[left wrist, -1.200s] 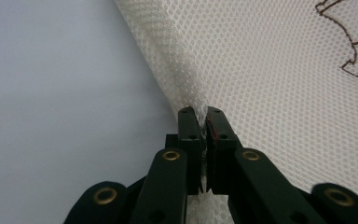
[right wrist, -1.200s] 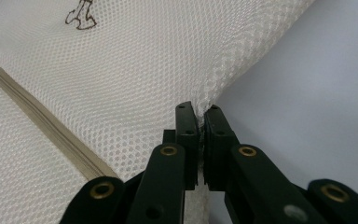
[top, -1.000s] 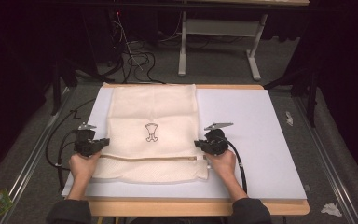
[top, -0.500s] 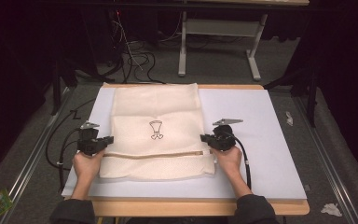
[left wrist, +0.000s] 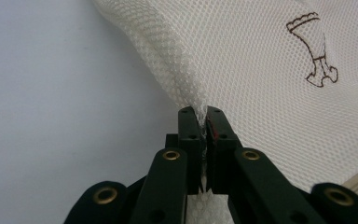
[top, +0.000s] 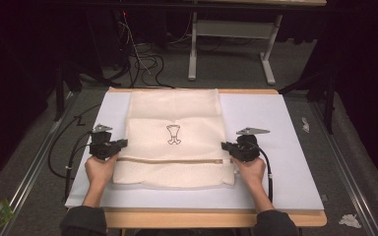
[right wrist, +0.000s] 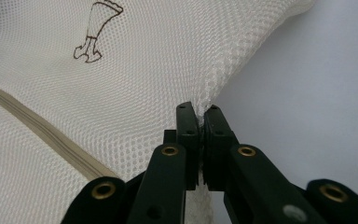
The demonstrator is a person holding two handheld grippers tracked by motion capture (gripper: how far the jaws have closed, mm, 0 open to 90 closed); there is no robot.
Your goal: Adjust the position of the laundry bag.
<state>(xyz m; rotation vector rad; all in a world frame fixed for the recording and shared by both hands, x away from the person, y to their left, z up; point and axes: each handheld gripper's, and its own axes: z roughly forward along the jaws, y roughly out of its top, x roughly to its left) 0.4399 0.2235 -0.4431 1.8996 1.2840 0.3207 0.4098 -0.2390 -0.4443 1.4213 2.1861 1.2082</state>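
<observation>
White board (top: 285, 147) covers the table, and a cream mesh bag (top: 174, 118) lies along its middle, reaching the far edge. The left gripper (top: 109, 146) pinches the bag's left edge and the right gripper (top: 235, 148) its right edge, jaws closed on mesh. The gripper views resolve the netting weave, brown emblem (left wrist: 314, 51) and zipper (right wrist: 42, 130); the person's sleeves are cut off at the near edge.

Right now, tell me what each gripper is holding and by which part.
Both hold the white mesh bag. The left gripper is shut on its left side edge, the right gripper on its right side edge, each pinching the mesh near the zipper.
</observation>
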